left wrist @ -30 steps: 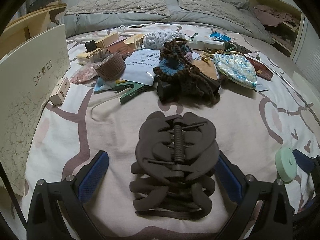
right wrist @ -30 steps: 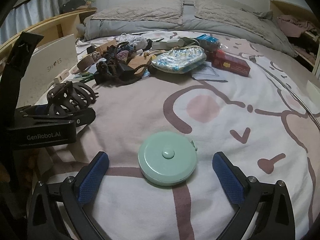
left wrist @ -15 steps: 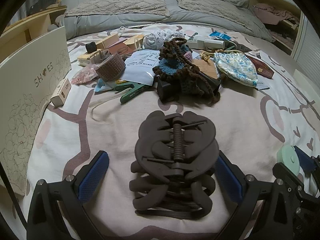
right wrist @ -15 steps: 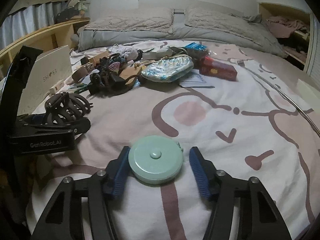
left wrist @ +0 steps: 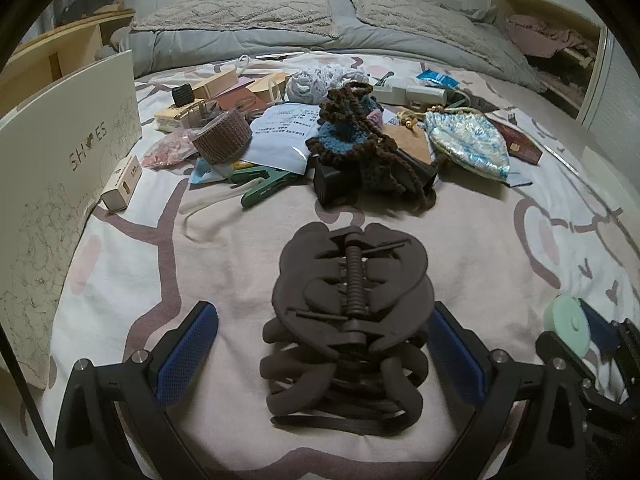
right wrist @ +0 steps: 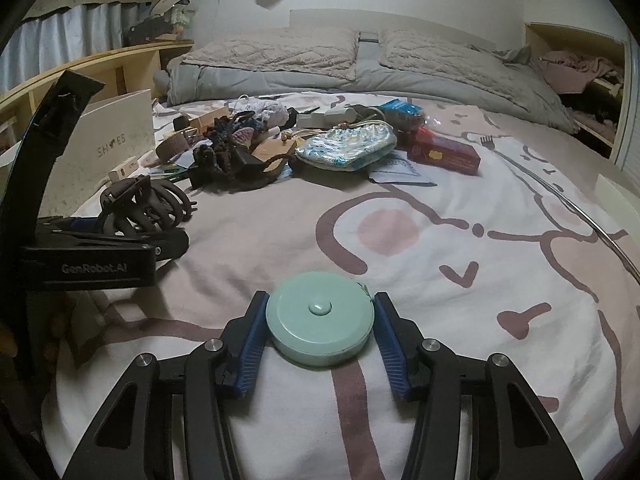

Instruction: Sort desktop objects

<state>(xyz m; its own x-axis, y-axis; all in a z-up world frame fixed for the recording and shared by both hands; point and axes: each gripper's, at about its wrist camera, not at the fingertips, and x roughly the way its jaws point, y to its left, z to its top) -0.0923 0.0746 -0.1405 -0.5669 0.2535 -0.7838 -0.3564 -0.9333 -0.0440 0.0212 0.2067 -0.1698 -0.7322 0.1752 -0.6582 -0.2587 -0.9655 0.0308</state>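
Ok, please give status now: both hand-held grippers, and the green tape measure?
Right hand-held gripper just closed, pads on green tape measure. Left hand-held gripper open around brown hair claw. Nothing blocking.

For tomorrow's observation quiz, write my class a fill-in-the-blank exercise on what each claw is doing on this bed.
1. The right claw is shut on a mint-green ____ tape measure.
2. The left claw stands open around a dark brown hair ____.
3. The white box at the bed's edge reads ____.
4. The paper lies ____ the crocheted yarn piece.

Missing words: round; clip; SHOES; under
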